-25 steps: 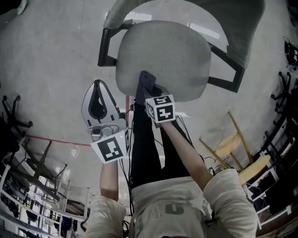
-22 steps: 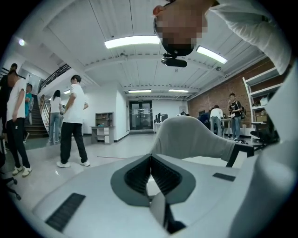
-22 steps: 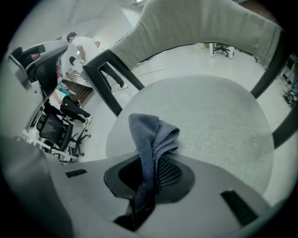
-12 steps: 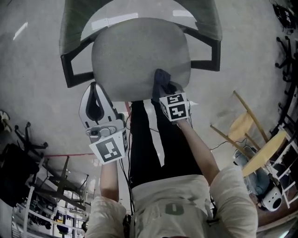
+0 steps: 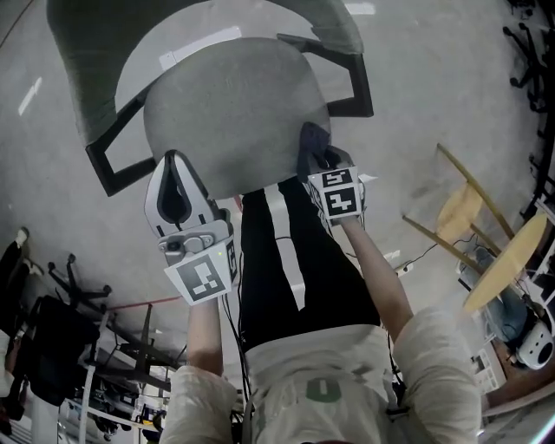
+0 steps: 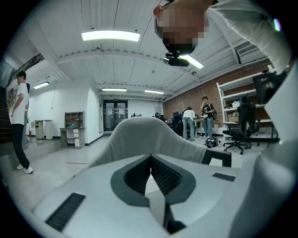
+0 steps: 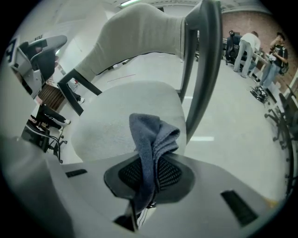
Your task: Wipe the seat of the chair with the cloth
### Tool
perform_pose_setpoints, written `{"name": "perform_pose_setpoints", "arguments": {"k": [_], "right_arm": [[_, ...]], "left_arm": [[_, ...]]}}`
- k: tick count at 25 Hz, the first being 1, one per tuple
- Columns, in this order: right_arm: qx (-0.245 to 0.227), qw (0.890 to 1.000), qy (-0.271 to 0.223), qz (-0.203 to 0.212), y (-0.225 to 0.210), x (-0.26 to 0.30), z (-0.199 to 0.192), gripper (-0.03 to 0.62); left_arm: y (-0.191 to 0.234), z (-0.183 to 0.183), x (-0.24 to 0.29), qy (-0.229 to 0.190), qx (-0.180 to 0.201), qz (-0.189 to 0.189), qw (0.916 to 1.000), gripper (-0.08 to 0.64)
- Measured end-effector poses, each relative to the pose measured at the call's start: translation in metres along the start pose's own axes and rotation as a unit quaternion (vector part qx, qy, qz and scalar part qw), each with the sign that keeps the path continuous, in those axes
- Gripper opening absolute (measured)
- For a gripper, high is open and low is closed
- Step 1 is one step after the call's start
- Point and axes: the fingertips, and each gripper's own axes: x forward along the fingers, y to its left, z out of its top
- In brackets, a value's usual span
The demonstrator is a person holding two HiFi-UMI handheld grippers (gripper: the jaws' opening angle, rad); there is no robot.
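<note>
Head view: office chair's grey seat [image 5: 230, 113] is right in front of me, backrest [image 5: 199, 22] at the far side, black armrests either side. My R gripper [image 5: 319, 163] is at the seat's front right edge w/ the dark grey-blue cloth [image 5: 310, 141] bunched at its tip, lying over the rim there. My L gripper [image 5: 174, 166] is at the front left edge, tip just over the seat rim, well apart from the cloth. Concrete floor [image 5: 434, 87] all round; a wooden folding chair [image 5: 460, 217] off to my right.

L gripper view: jaws pressed together at the tips, nothing btw them. Beyond them is the backrest [image 6: 149, 132] and one armrest [image 6: 218, 158]. No cloth here. People stand in the bg of a big room.

R gripper view: jaws clamp the cloth [image 7: 150, 137]. It runs down btw the ribbed pads [image 7: 170, 173] and a folded bunch sticks out past the tips, over the front of the seat [image 7: 111, 123]. Can't tell if the bunch actually presses on the fabric or sits just above it. Backrest [image 7: 139, 32] ahead, dark armrest post [image 7: 200, 69] just right of the cloth.
</note>
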Motion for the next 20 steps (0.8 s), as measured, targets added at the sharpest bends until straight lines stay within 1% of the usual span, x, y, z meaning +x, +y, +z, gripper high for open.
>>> {"name": "perform_pose_setpoints", "arguments": {"k": [4,10,13,16,20], "right_arm": [[-0.010,1.000,-0.002,-0.014,-0.015,-0.005,-0.001,0.049],[-0.004,0.999,0.008,-0.042,-0.047,-0.009,-0.013,0.049],[-0.024,0.998,0.012,-0.052,-0.060,-0.007,-0.018,0.049],[-0.031,0.998,0.020,-0.054,-0.065,-0.006,-0.022,0.049],[-0.031,0.998,0.013,-0.054,-0.064,-0.011,-0.019,0.049]], "left_arm": [[-0.014,0.000,0.008,0.000,0.001,-0.014,0.9999,0.015],[-0.024,-0.001,0.010,0.005,0.006,-0.026,0.9996,0.015],[-0.026,0.000,0.011,0.004,0.007,-0.027,0.9996,0.015],[-0.026,0.001,0.011,0.004,0.006,-0.026,0.9996,0.015],[-0.026,0.002,0.010,0.001,0.003,-0.022,0.9998,0.015]]}}
